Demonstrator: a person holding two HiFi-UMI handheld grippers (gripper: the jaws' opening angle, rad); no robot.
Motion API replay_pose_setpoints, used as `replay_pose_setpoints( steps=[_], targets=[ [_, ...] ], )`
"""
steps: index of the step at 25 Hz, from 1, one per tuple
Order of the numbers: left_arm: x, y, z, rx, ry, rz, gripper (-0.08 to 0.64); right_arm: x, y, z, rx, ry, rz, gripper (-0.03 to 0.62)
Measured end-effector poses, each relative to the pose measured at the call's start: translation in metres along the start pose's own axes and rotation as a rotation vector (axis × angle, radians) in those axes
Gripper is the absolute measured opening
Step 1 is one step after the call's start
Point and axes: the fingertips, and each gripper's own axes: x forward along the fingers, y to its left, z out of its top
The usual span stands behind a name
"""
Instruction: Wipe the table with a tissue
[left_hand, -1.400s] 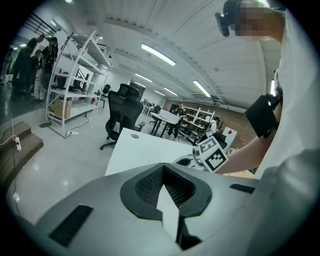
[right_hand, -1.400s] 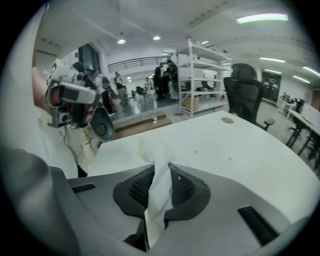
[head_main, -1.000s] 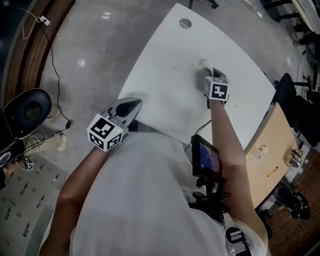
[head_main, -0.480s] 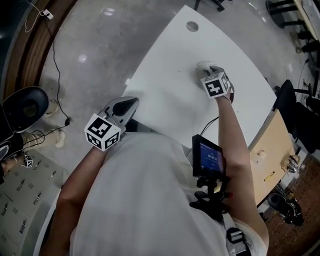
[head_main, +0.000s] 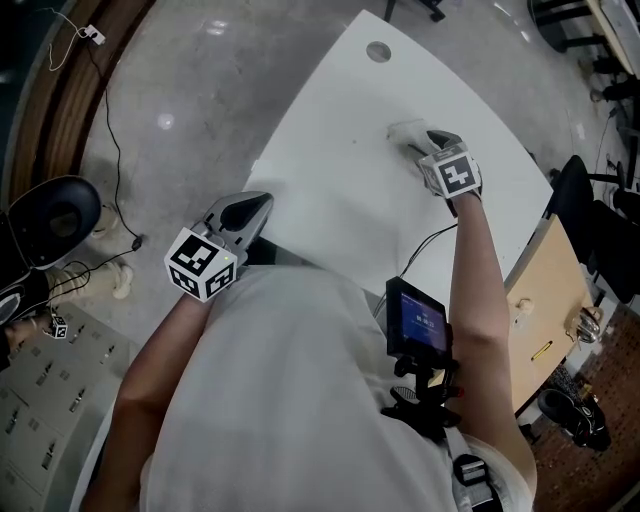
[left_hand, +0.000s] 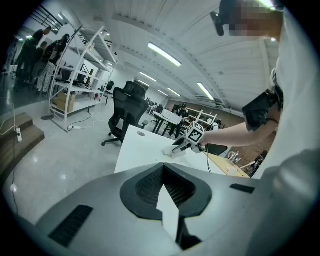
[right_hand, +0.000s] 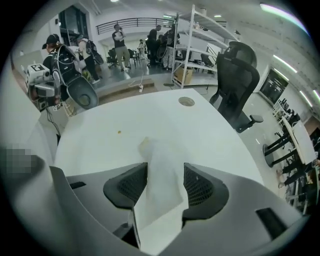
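right hand-held gripper (head_main: 418, 143) had just opened its jaws; tissue (right_hand: 159, 200) lay loose between them on the table (head_main: 330, 170), probably being released. left hand-held gripper (head_main: 252, 210) closed, empty, idle.

A polished grey floor (head_main: 190, 130), a black chair (right_hand: 239, 85), white metal shelves (left_hand: 82, 70) and strip lights (left_hand: 164, 54) on the ceiling.

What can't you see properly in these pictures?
- Head view: the near edge of the table, hidden under the person's shirt.
- Right gripper view: the table beneath the tissue, covered by it; the tiny speck, too small to name.
- Head view: the words on the screen, too small.
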Motion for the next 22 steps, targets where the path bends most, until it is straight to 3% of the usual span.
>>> replay_pose_setpoints(
  steps=[3, 9, 15, 22],
  targets=[
    [0.0, -0.001, 0.0, 0.004, 0.003, -0.003, 0.006, -0.017, 0.001, 0.011, 0.072, -0.078, 0.036, 0.202],
    [0.003, -0.008, -0.002, 0.011, 0.003, -0.009, 0.006, -0.03, -0.033, 0.023, 0.427, -0.274, 0.07, 0.202],
    [-0.005, -0.005, -0.005, 0.006, 0.01, 0.011, 0.006, 0.012, -0.013, 0.0, 0.351, -0.146, 0.147, 0.202],
    [-0.005, -0.004, -0.005, 0.004, 0.007, 0.017, 0.005, 0.022, -0.001, 0.0, 0.289, -0.136, 0.076, 0.199]
  ],
)
